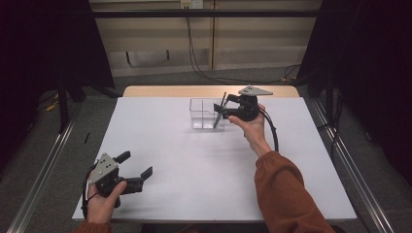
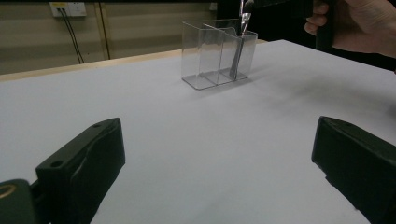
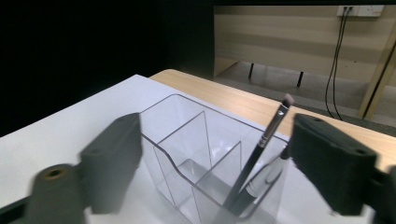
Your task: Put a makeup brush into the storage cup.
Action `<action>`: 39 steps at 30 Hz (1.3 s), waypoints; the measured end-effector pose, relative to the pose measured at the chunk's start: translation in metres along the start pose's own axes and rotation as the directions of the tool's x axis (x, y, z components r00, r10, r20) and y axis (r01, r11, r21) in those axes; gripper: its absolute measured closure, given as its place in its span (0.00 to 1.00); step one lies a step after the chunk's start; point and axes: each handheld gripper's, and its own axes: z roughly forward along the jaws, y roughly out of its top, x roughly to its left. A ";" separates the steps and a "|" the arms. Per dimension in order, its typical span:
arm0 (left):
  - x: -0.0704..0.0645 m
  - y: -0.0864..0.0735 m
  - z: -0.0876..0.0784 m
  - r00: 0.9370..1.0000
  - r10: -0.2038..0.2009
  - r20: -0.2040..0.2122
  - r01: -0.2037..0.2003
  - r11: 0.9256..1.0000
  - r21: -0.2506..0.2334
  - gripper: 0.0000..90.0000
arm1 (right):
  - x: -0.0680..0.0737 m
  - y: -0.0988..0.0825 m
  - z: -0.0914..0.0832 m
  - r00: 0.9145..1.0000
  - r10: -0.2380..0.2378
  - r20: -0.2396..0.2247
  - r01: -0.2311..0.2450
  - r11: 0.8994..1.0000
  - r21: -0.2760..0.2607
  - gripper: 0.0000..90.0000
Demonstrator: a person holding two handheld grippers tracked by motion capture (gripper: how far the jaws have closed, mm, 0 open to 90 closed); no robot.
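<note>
A makeup brush [image 3: 261, 154] stands tilted in one end compartment of a clear plastic organizer [image 3: 187, 154], bristles up; in the high view the organizer [image 1: 204, 114] sits just above the frame's centre on the white table [image 1: 194, 165]. A second slim item leans beside the brush. The right gripper [image 1: 224, 108], at the organizer's right edge, has its jaws spread wide on either side of the brush, pads not touching it. The left gripper [image 1: 136, 165], in the lower left of the high view, is also wide open, holding nothing, over bare tabletop.
</note>
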 end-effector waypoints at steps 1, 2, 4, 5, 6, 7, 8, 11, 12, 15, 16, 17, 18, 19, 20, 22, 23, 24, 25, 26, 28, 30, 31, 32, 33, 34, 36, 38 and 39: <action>0.000 0.000 0.000 1.000 0.001 0.001 -0.001 1.000 0.000 0.03 | 0.000 0.000 -0.001 1.000 0.002 0.003 -0.002 1.000 0.000 0.13; -0.001 0.000 0.000 1.000 0.002 0.001 -0.002 1.000 0.000 0.03 | 0.000 -0.001 -0.003 1.000 0.000 0.009 0.000 1.000 -0.004 0.12; -0.002 -0.001 -0.002 1.000 0.010 0.002 -0.010 1.000 -0.001 0.03 | 0.001 -0.003 -0.006 1.000 0.004 0.019 -0.004 1.000 -0.010 0.06; -0.002 -0.001 -0.004 1.000 0.011 -0.001 -0.011 1.000 -0.002 0.03 | 0.001 -0.004 -0.008 1.000 0.009 0.020 -0.009 1.000 -0.010 0.05; -0.002 -0.001 -0.006 1.000 0.010 -0.003 -0.010 1.000 -0.008 0.03 | 0.000 -0.005 -0.010 1.000 0.015 0.017 -0.014 1.000 -0.011 0.04; -0.002 -0.001 -0.007 1.000 0.008 -0.007 -0.008 1.000 -0.014 0.03 | 0.001 -0.006 -0.012 1.000 0.017 0.023 -0.016 1.000 -0.009 0.02; -0.001 -0.001 -0.008 1.000 0.008 -0.007 -0.008 1.000 -0.016 0.03 | 0.001 -0.007 -0.015 0.999 0.020 0.027 -0.020 1.000 -0.014 0.01; -0.001 -0.001 -0.007 1.000 0.008 -0.008 -0.009 1.000 -0.015 0.03 | -0.001 -0.009 -0.021 0.999 0.034 0.022 -0.033 0.999 -0.015 0.01; -0.001 -0.001 -0.007 1.000 0.008 -0.006 -0.008 1.000 -0.017 0.03 | -0.001 -0.010 -0.023 0.999 0.036 0.019 -0.036 0.999 -0.017 0.01; -0.001 0.000 -0.007 1.000 0.005 -0.004 -0.005 1.000 -0.021 0.03 | -0.003 -0.013 -0.030 0.999 0.046 0.009 -0.046 0.999 -0.023 0.01; -0.001 -0.001 -0.007 1.000 0.004 -0.005 -0.004 1.000 -0.022 0.03 | -0.004 -0.014 -0.032 0.999 0.049 0.006 -0.049 0.999 -0.023 0.01; -0.001 -0.001 -0.007 1.000 0.001 -0.007 -0.001 1.000 -0.023 0.03 | -0.005 -0.015 -0.034 0.999 0.054 0.007 -0.053 0.998 -0.021 0.01; -0.001 0.000 -0.007 1.000 0.005 -0.007 -0.005 1.000 -0.022 0.03 | -0.005 -0.015 -0.036 0.999 0.052 0.012 -0.052 0.999 -0.017 0.01; -0.001 0.000 -0.007 1.000 0.003 -0.008 -0.003 1.000 -0.025 0.03 | -0.005 -0.016 -0.038 0.999 0.039 0.022 -0.039 0.999 -0.017 0.02; -0.001 0.000 -0.007 1.000 0.001 -0.006 -0.001 1.000 -0.028 0.03 | -0.004 -0.017 -0.040 0.999 0.028 0.034 -0.027 0.999 -0.018 0.02; -0.001 0.000 -0.007 1.000 0.006 -0.005 -0.006 1.000 -0.024 0.03 | -0.002 -0.019 -0.044 0.999 0.016 0.044 -0.015 1.000 -0.020 0.02; -0.001 0.000 -0.007 1.000 0.006 -0.004 -0.006 1.000 -0.024 0.03 | -0.002 -0.020 -0.046 0.999 0.015 0.043 -0.014 1.000 -0.017 0.02; -0.001 0.000 -0.007 1.000 0.003 -0.005 -0.003 1.000 -0.026 0.03 | -0.002 -0.020 -0.049 0.999 0.010 0.049 -0.009 1.000 -0.016 0.02; -0.001 0.000 -0.007 1.000 0.004 -0.006 -0.004 1.000 -0.026 0.03 | -0.001 -0.021 -0.052 0.998 0.005 0.057 -0.004 1.000 -0.020 0.02; -0.001 0.000 -0.007 1.000 0.005 -0.006 -0.005 1.000 -0.026 0.03 | -0.002 -0.022 -0.055 0.998 0.007 0.057 -0.006 1.000 -0.027 0.02; 0.000 0.000 -0.007 1.000 0.004 -0.005 -0.004 1.000 -0.028 0.03 | -0.003 -0.023 -0.060 0.998 0.011 0.057 -0.009 0.999 -0.033 0.02; -0.001 0.000 -0.007 1.000 0.004 -0.008 -0.004 1.000 -0.027 0.03 | -0.004 -0.024 -0.065 0.998 0.011 0.062 -0.009 0.999 -0.031 0.02; -0.001 0.000 -0.007 1.000 0.004 -0.009 -0.004 0.999 -0.032 0.03 | -0.004 -0.024 -0.067 0.998 0.010 0.061 -0.008 1.000 -0.028 0.02; -0.001 0.001 -0.007 1.000 0.005 -0.010 -0.005 0.999 -0.036 0.03 | -0.004 -0.025 -0.069 0.998 0.004 0.062 -0.003 1.000 -0.027 0.03; 0.000 0.001 -0.007 1.000 0.004 -0.009 -0.004 0.999 -0.033 0.03 | -0.004 -0.026 -0.071 0.998 0.002 0.058 -0.001 1.000 -0.022 0.03; 0.000 0.000 -0.007 1.000 0.002 -0.011 -0.002 0.999 -0.032 0.03 | -0.004 -0.027 -0.073 0.999 0.001 0.048 0.000 1.000 -0.018 0.03; 0.001 0.000 -0.007 1.000 -0.001 -0.006 0.001 0.999 -0.034 0.03 | -0.003 -0.029 -0.076 0.999 -0.006 0.052 0.007 1.000 -0.018 0.03; 0.000 0.000 -0.008 1.000 0.002 -0.007 -0.002 0.999 -0.038 0.03 | -0.002 -0.031 -0.080 0.998 -0.013 0.062 0.014 1.000 -0.018 0.03; 0.000 0.000 -0.008 1.000 0.003 -0.007 -0.003 0.999 -0.037 0.03 | -0.003 -0.032 -0.082 0.997 -0.013 0.070 0.014 1.000 -0.020 0.02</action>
